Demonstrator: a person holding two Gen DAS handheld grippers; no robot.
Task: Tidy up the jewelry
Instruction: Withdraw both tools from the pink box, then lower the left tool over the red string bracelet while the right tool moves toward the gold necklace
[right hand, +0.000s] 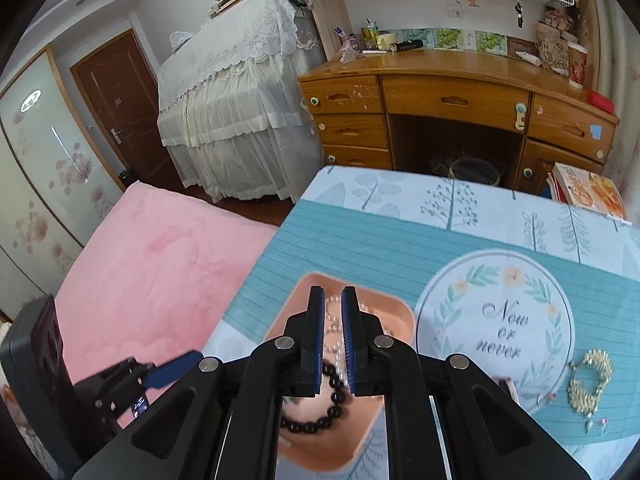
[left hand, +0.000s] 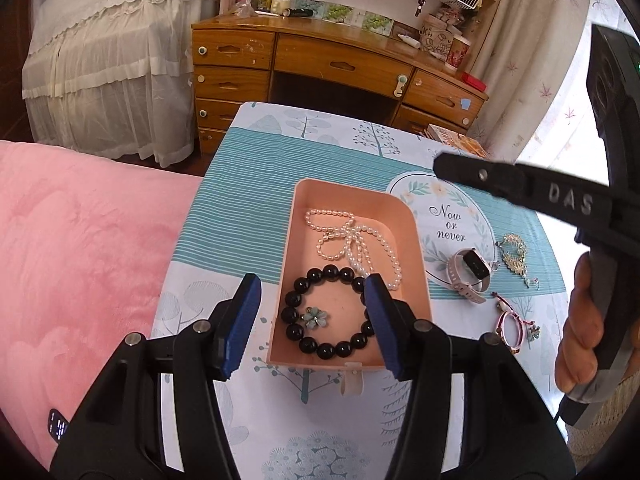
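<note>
Left gripper (left hand: 312, 322) spread over tray (left hand: 416, 264), black bracelet (left hand: 328, 312) lying free inside; right gripper (right hand: 332, 340) nearly pressed together, empty, above tray for next pickup

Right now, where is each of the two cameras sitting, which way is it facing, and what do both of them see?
Left wrist: sits on the left gripper, looking down past its open fingers at the pink tray with the black bead bracelet and pearl necklace; the right gripper and a hand show at right.
Right wrist: sits on the right gripper, its jaws nearly shut, above the same tray; the left gripper shows lower left.
Shared: tray, bracelet, pearls, gold jewelry, tablecloth, wooden desk.
</note>
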